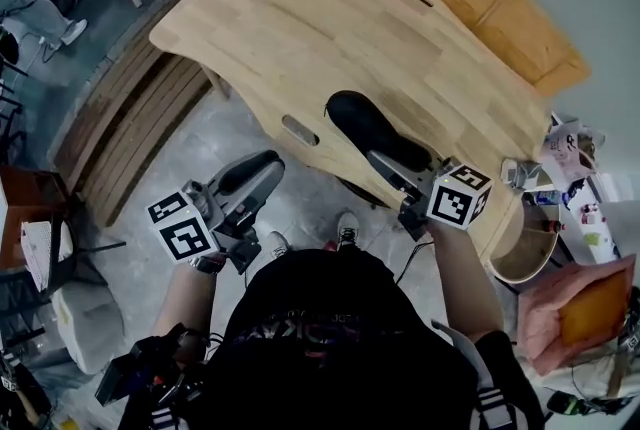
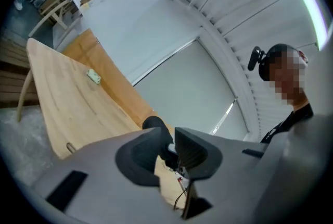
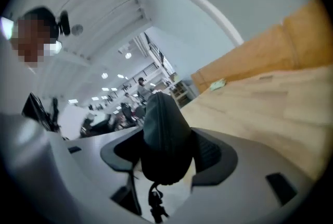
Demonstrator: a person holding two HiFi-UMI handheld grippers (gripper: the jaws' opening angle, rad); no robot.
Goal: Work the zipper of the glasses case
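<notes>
The right hand-held gripper [image 3: 165, 152] is clamped on the near end of the glasses case [image 1: 360, 123] at the worktop's [image 1: 300, 28] near edge. The left hand-held gripper [image 2: 169, 145], at 7 o'clock, is empty with its jaws narrowly apart. Gripped at one end only, the case could swing off the edge when tugged; its long axis runs 11 to 5 o'clock.

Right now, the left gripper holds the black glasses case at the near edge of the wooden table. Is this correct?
No: it is the right gripper that holds it. The right gripper view shows its jaws closed on the black glasses case, at the near edge of the wooden table.
</notes>
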